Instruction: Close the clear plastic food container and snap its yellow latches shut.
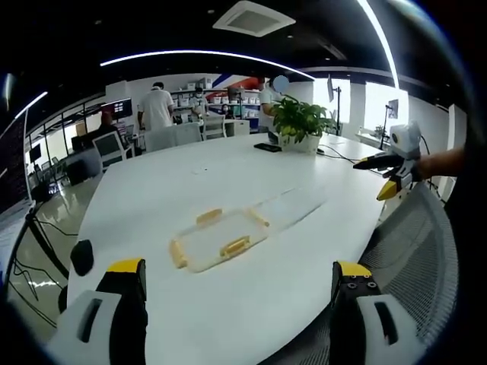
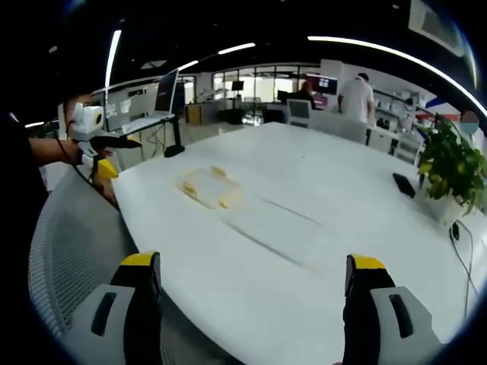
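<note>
A clear plastic food container with yellow latches lies open on the smooth white worktop, its flat lid spread beside it. The left gripper and right gripper hang over the near edge, jaws spread wide and empty. The glossy, nearly invisible lid could slip or be misjudged when lifted. A potted plant stands far off.

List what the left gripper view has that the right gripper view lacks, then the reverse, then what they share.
Left gripper view's extras: a ceiling air-conditioning unit and the right claw at the table's edge. Right gripper view's extras: a dark screen on a stand and the left claw. Shared: the white table, the clear container with yellow latches, the potted plant and a dark phone.
</note>
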`<state>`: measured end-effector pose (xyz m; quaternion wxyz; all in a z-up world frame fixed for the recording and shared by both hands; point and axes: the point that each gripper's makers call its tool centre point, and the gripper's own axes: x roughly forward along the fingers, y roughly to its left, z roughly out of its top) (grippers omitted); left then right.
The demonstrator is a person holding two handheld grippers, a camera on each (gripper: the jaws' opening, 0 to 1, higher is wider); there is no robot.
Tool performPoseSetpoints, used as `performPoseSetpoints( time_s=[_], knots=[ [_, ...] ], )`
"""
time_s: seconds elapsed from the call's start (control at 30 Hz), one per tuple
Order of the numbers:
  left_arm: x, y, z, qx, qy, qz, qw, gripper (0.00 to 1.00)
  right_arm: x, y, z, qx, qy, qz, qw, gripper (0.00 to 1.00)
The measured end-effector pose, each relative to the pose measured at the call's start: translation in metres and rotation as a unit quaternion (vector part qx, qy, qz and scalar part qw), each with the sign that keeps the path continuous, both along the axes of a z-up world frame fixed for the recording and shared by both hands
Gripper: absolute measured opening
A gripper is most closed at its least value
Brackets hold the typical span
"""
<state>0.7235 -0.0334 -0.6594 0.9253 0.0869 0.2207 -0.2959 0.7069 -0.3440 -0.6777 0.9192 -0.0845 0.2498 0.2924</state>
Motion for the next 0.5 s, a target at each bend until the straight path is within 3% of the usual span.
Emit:
performPoseSetpoints(
  time_s=[0.5],
  knots=[
    [-0.0019, -0.0001, 0.0000, 0.002, 0.001, -0.001, 1.0000, 0.99, -0.0003, -0.0001, 0.0009, -0.001, -0.002, 0.003, 1.0000, 1.00]
  ],
)
